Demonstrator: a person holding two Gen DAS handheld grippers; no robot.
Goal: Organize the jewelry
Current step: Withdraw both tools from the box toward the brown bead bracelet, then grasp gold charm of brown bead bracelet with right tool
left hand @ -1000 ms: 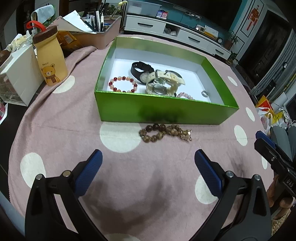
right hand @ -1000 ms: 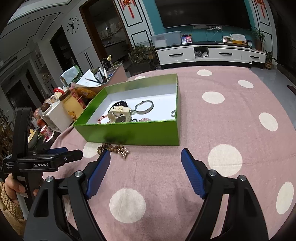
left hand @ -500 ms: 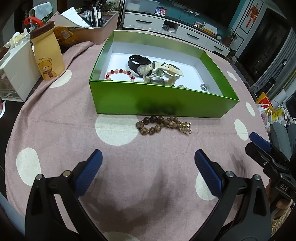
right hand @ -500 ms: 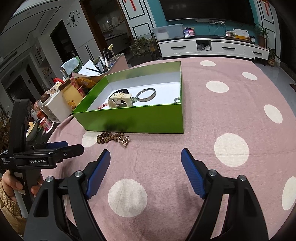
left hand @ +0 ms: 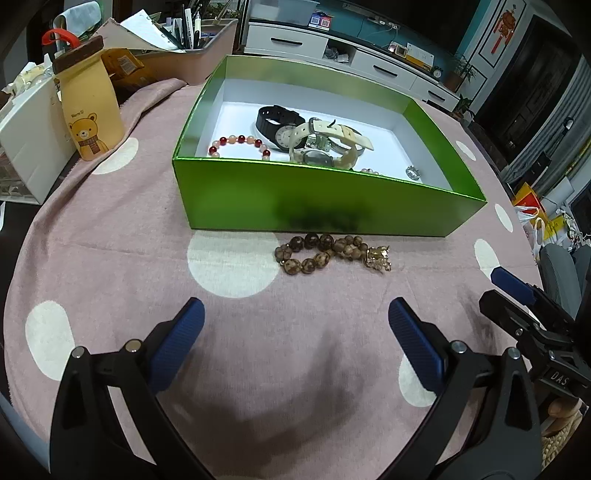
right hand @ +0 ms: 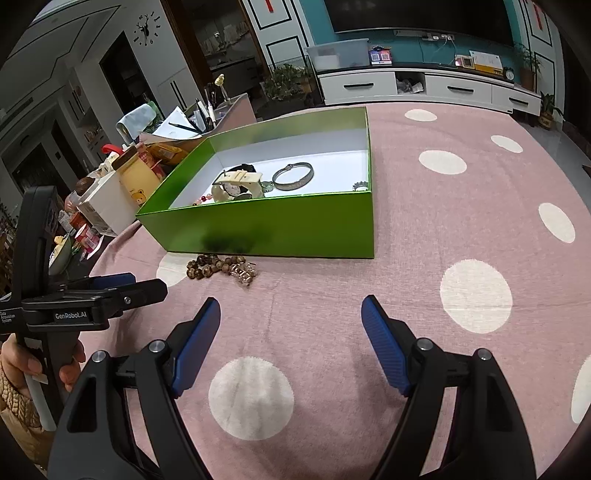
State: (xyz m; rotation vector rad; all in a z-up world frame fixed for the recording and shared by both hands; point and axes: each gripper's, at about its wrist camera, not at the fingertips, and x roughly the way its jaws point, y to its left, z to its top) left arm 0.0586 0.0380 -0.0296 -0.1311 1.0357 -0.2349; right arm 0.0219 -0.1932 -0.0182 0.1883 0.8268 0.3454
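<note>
Where the pink polka-dot tablecloth (left hand: 110,236) meets the green box (left hand: 306,201), a brown wooden-bead bracelet (left hand: 328,254) with gold charm lies just outside the near wall. Box contents: black watch (left hand: 275,120), cream-strap watch (left hand: 325,142), red-and-pink bead bracelet (left hand: 236,142), silver bangle (right hand: 293,176), small ring (left hand: 413,172). Left gripper (left hand: 295,332): jaws apart, empty, above cloth. Right gripper (right hand: 290,332): jaws apart, empty. Bear-print bottle (left hand: 90,118) stands left of box.

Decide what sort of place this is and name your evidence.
Most likely a home living room: a white TV cabinet under a dark screen, a wall clock, and a cloth-covered table.
</note>
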